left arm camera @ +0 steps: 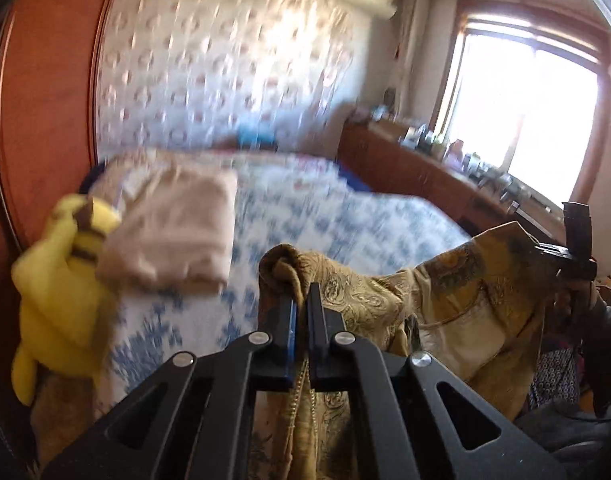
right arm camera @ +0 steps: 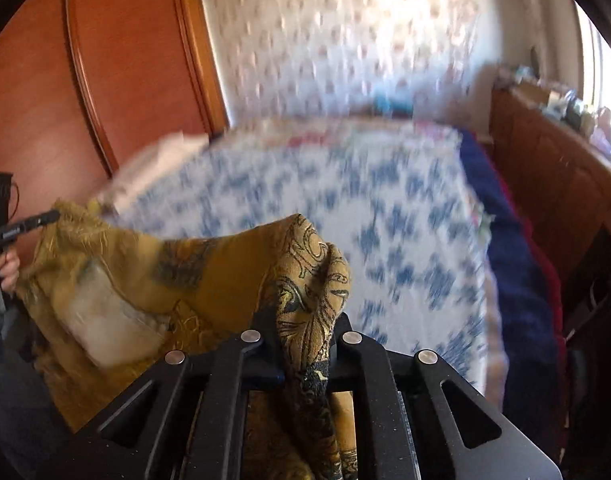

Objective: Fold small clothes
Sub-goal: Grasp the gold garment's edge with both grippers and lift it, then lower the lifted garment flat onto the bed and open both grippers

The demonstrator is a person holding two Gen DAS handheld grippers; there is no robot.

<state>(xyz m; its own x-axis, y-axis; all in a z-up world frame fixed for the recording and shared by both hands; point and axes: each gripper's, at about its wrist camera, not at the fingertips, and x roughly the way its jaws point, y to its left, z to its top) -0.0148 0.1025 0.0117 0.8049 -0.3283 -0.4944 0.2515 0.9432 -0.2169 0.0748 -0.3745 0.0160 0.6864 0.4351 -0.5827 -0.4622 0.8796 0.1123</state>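
Observation:
A mustard-yellow paisley cloth (left arm camera: 445,300) hangs in the air between both grippers, above the near edge of the bed. My left gripper (left arm camera: 302,296) is shut on one bunched corner of it. My right gripper (right arm camera: 305,320) is shut on the other corner, with the cloth (right arm camera: 177,280) draped over its fingers, which are mostly hidden. In the left wrist view the right gripper (left arm camera: 561,250) shows at the far right, pinching the cloth's edge. In the right wrist view the left gripper (right arm camera: 45,218) shows at the far left, on the cloth's frayed edge.
The bed (left arm camera: 325,216) has a blue-and-white patterned cover. A folded beige cloth (left arm camera: 177,232) and a yellow plush toy (left arm camera: 61,280) lie at its left side. A wooden wardrobe (right arm camera: 105,80) stands left, a cluttered wooden dresser (left arm camera: 425,168) right, under a bright window.

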